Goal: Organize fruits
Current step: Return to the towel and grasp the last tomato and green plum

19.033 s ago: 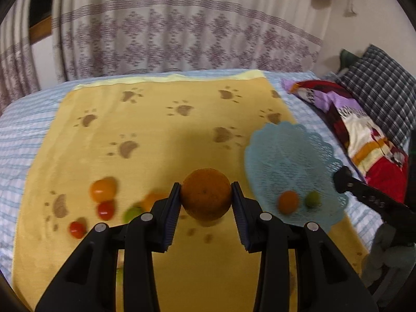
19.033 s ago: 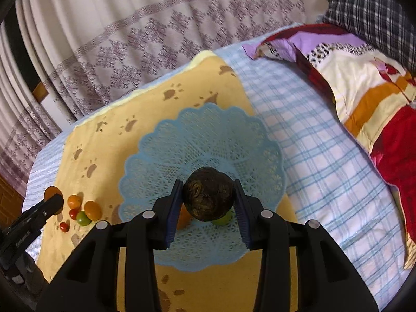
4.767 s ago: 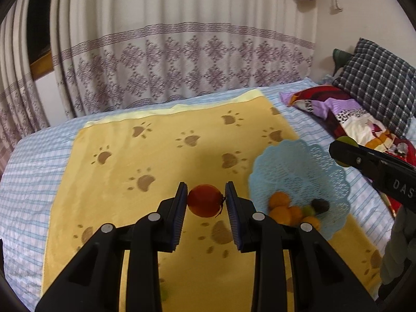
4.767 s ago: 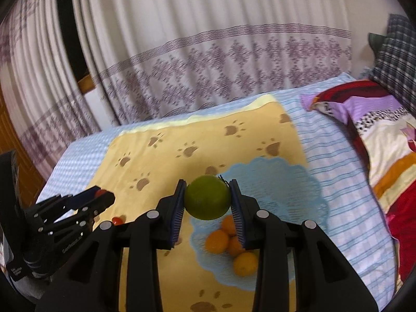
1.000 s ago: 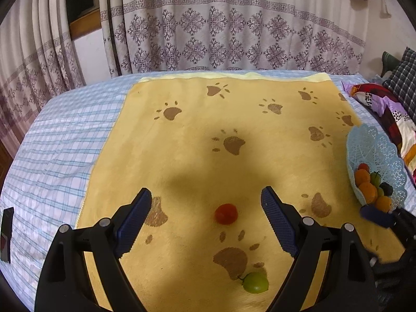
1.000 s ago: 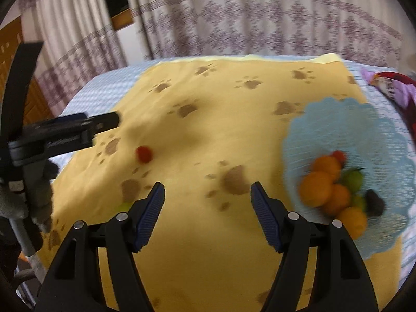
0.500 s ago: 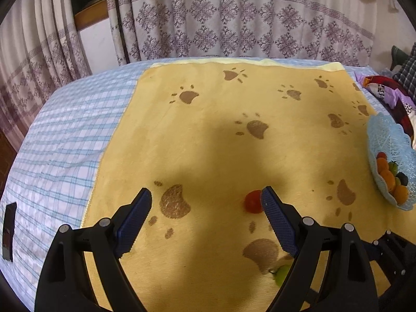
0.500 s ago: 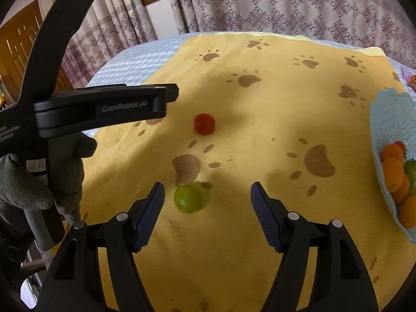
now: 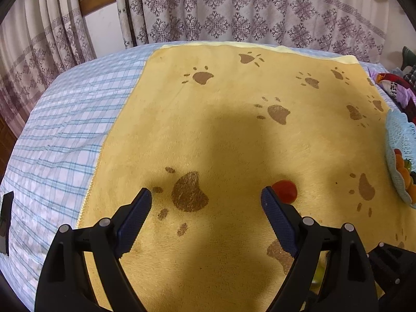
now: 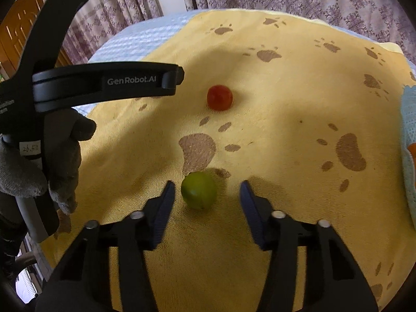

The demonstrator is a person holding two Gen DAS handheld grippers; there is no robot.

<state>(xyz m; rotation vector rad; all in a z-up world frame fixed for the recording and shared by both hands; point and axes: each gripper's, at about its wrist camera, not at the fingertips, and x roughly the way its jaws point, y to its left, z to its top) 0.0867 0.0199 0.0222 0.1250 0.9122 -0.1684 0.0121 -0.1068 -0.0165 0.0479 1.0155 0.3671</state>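
While the right gripper (image 10: 205, 195) has just been closing, w/ the lime (image 10: 199, 189) between its jaws but nearer the left pad & not yet pinched, centre it first, then squeeze gently; left gripper (image 9: 205, 202) gapes wide & empty, tomato (image 9: 284, 191) just outside its right finger

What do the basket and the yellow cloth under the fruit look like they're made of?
The basket looks like moulded light blue plastic: its wall is an openwork lace pattern with a scalloped rim. The yellow cloth looks like soft, matte plush or terry, with a fine napped texture and brown paw prints.
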